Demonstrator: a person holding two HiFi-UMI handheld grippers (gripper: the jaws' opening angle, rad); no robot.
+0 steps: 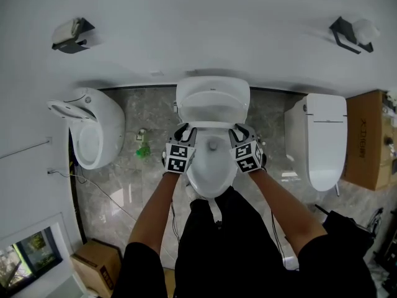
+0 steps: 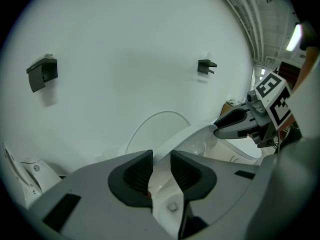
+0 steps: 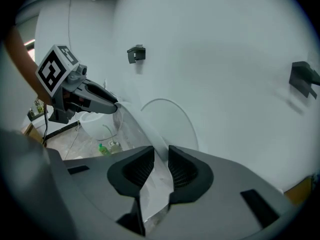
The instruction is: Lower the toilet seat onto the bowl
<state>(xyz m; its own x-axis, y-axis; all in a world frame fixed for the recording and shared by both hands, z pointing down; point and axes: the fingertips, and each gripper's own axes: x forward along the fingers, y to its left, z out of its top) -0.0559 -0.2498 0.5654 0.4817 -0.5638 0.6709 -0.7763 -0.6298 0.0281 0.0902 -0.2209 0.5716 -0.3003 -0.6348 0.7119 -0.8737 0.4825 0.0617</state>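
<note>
Our forearms (image 1: 155, 210) come out over black clothing (image 1: 217, 253) toward the bowl (image 1: 198, 182), which sits dead ahead on the grey stone floor (image 1: 130, 185). We have the left gripper (image 1: 181, 130) at the bowl's left flank and the right gripper (image 1: 241, 130) at its right flank. They're roughly level with each other, both pointing down and away from us.

Toilet seat (image 2: 192, 136) is off the bowl. It's tilted, part way between upright and flat, and its rim runs across from one gripper to the other.

Left gripper view: seat rim fills the narrow gap between the ribbed pads (image 2: 137, 173), so we're clamped on the seat's left side. Right gripper view: same picture, seat rim wedged between both pads, clamped on the right side.

Lid (image 1: 213, 95) stands upright behind the bowl, back against the white wall (image 1: 198, 17).

Left of the bowl: green bottle (image 1: 144, 149) on the floor, then another white fixture (image 1: 93, 129) further out. Right of the bowl: a second toilet (image 1: 325, 138) with its lid down, cardboard box (image 1: 367, 138) beyond it. Up the wall, one black holder (image 1: 71, 35) above-left of the bowl, another holder (image 1: 350, 33) above-right.
</note>
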